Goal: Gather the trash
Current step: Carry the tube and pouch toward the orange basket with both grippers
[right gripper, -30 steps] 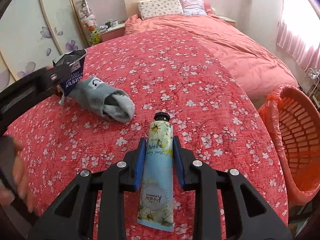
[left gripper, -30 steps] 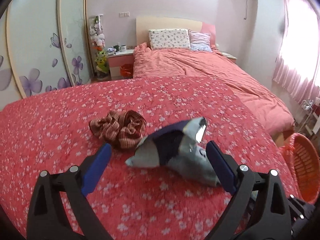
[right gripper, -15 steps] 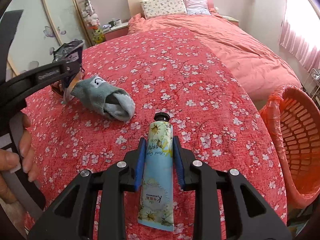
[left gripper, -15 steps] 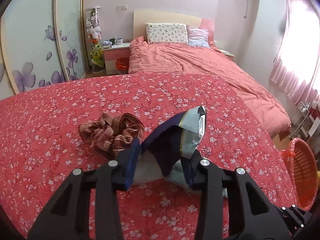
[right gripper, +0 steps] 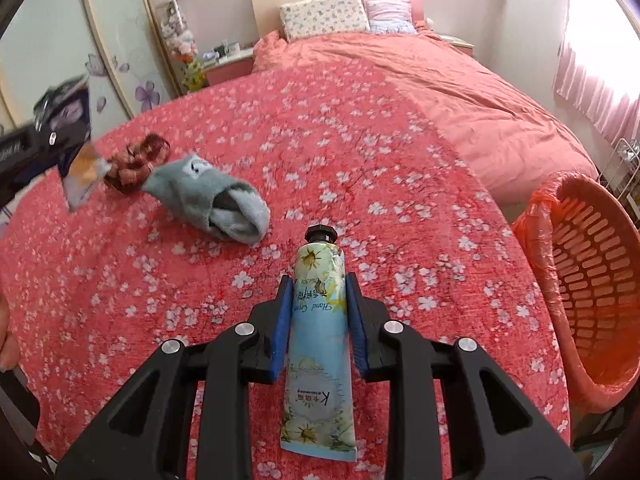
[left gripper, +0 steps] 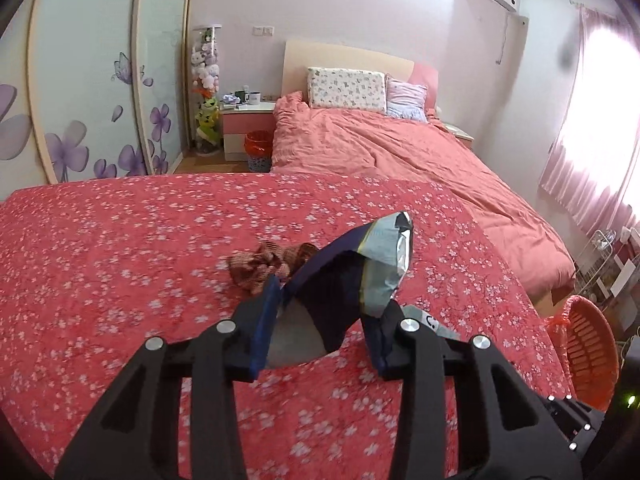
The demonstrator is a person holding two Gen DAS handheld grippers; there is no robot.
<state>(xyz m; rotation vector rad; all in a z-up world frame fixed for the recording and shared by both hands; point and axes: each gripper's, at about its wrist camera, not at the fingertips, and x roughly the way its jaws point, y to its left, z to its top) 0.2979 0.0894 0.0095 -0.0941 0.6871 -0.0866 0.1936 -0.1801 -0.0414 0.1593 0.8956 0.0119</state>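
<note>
A bedroom: a red floral cloth covers the near surface, with a pink bed beyond it and flower-printed wardrobe doors on the left wall.

Left gripper — jaws clenched on a dark blue wrapper. The blue pads press both flanks of the wrapper, and its torn silver mouth points up past the fingertips. The wrapper hangs clear of the cloth; the right wrist view shows it in the air at far left, blurred.

Right gripper — jaws clenched on a tube of hand cream. The pads grip its middle. The black cap points away from the hand and the flat crimped end points back toward it.

Outward from the jaws: a grey sock lies on the cloth, between the two grippers. A brown checked scrunchie lies just beside the sock's far end; whether they touch cannot be told. An orange basket lined with an orange bag stands off the cloth's right edge, near the right gripper.
</note>
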